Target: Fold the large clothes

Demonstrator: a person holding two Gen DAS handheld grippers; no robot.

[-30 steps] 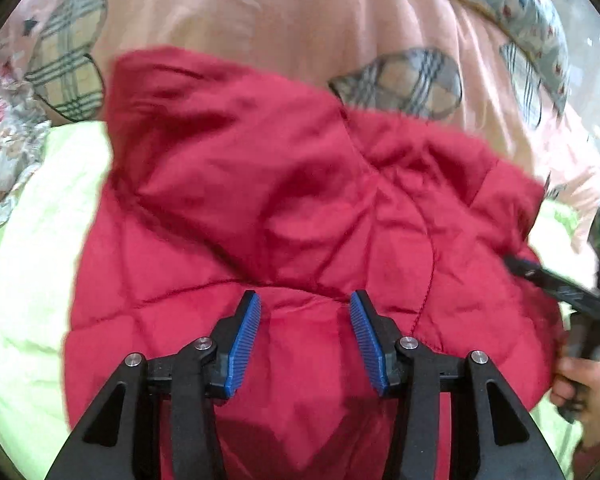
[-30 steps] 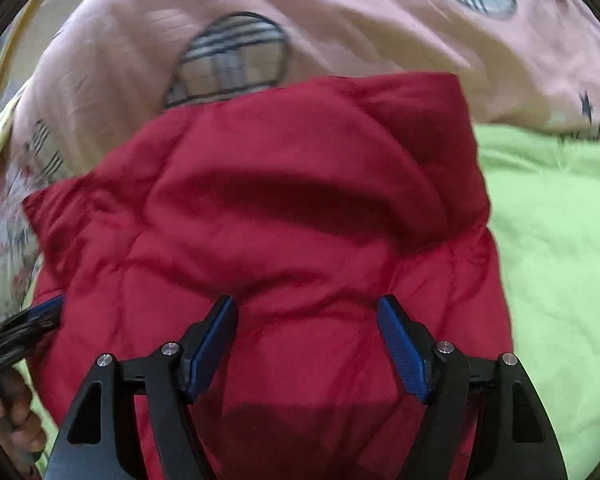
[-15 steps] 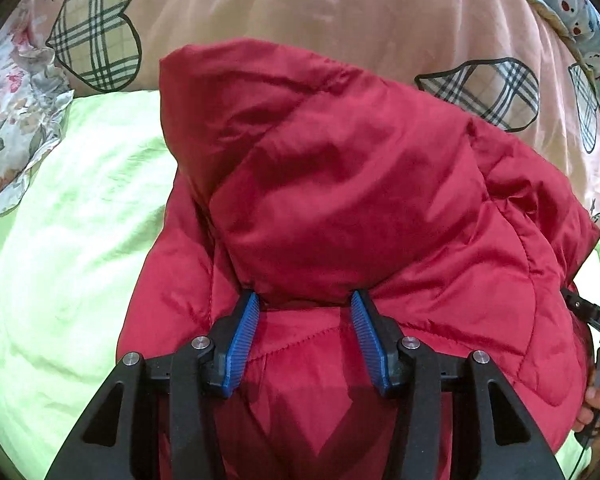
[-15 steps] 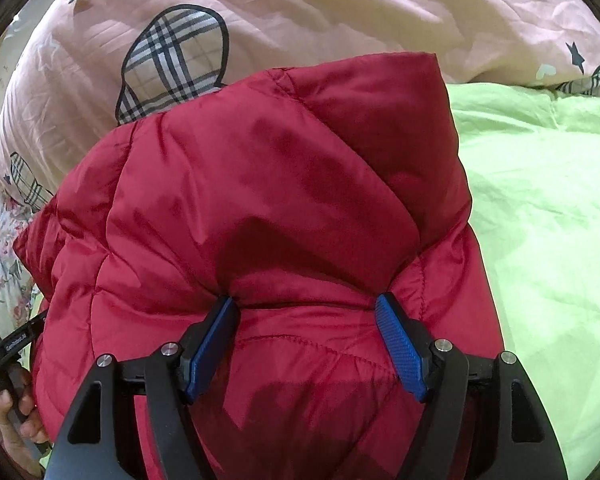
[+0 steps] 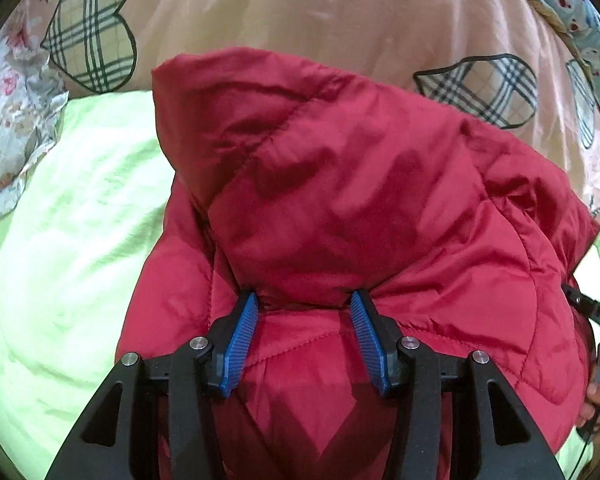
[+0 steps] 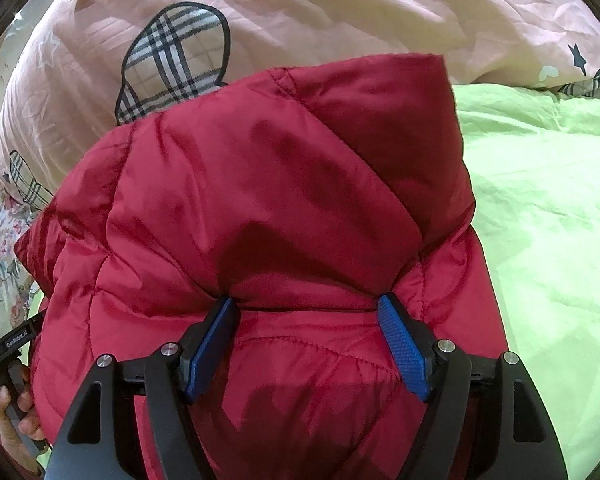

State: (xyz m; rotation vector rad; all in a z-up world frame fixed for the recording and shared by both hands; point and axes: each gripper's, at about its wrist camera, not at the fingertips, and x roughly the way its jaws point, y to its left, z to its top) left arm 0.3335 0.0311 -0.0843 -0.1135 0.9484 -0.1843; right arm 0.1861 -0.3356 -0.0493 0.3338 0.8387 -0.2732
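A red quilted puffer jacket (image 5: pixel 360 200) lies folded on a lime green sheet (image 5: pixel 60 260); it also fills the right wrist view (image 6: pixel 260 200). Its upper folded layer ends in an edge just ahead of both grippers. My left gripper (image 5: pixel 304 312) is open, its blue pads either side of that fold edge, resting over the jacket's left part. My right gripper (image 6: pixel 308 312) is open wider, over the jacket's right part at the same fold edge. Neither holds cloth.
A pink duvet (image 5: pixel 300 12) with plaid heart patches lies behind the jacket, also in the right wrist view (image 6: pixel 340 20). A floral cloth (image 5: pixel 8 100) lies far left. The green sheet (image 6: pixel 540 220) spreads to the right. The other gripper and hand show at each frame's edge.
The jacket's top part has been folded toward me and settled; both grippers have moved in low over the jacket to the fold edge. The blur has stopped.
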